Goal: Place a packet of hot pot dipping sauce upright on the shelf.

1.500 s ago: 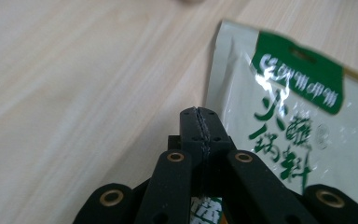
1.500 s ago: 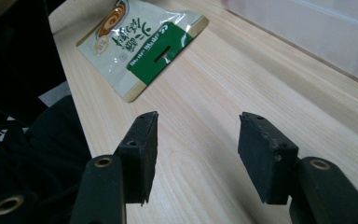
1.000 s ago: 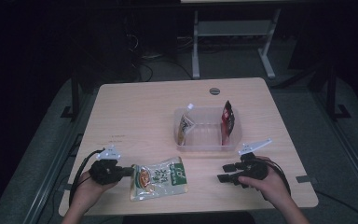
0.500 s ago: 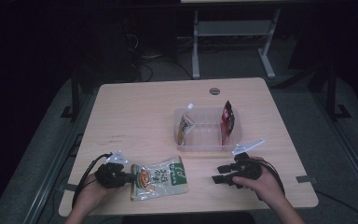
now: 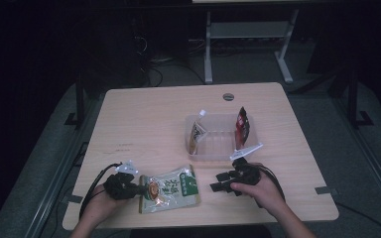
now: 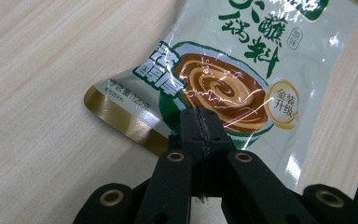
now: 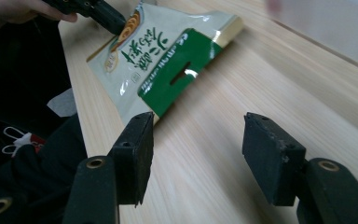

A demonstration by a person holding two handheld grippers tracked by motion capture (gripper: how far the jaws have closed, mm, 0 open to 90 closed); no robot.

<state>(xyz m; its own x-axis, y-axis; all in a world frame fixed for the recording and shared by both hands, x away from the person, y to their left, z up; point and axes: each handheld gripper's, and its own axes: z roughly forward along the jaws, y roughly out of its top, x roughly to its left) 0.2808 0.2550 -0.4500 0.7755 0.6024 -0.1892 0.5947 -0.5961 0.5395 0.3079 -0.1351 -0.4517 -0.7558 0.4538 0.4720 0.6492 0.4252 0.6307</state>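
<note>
Left gripper (image 6: 199,122): jaws pinched tight on the gold-edged bottom corner of the green and cream sauce packet (image 5: 171,188), lying flat at about 6 o'clock on the bench (image 5: 149,119), near the front edge. Having just closed the last bit, with the packet's film between the pads. Seen from above, left gripper (image 5: 140,189) at 9 o'clock of the packet, held by the left hand (image 5: 99,201).

Right gripper (image 5: 217,186): jaws half apart, nothing between them, bare wood below, just off the packet's green header end at its 3 o'clock, not touching. In the right gripper view, right gripper (image 7: 196,140) pointing toward that header end with its hang slot, packet (image 7: 163,60) ahead at 11 o'clock.

Farther out, at 1 o'clock of the packet: clear plastic tray (image 5: 218,148), close behind the right gripper. Inside, pale spouted pouch (image 5: 196,131) leaning on the left wall, dark red packet (image 5: 241,126) standing at the right wall. Round grommet (image 5: 228,96) near the far edge. Nothing lying between the right gripper and the packet.
</note>
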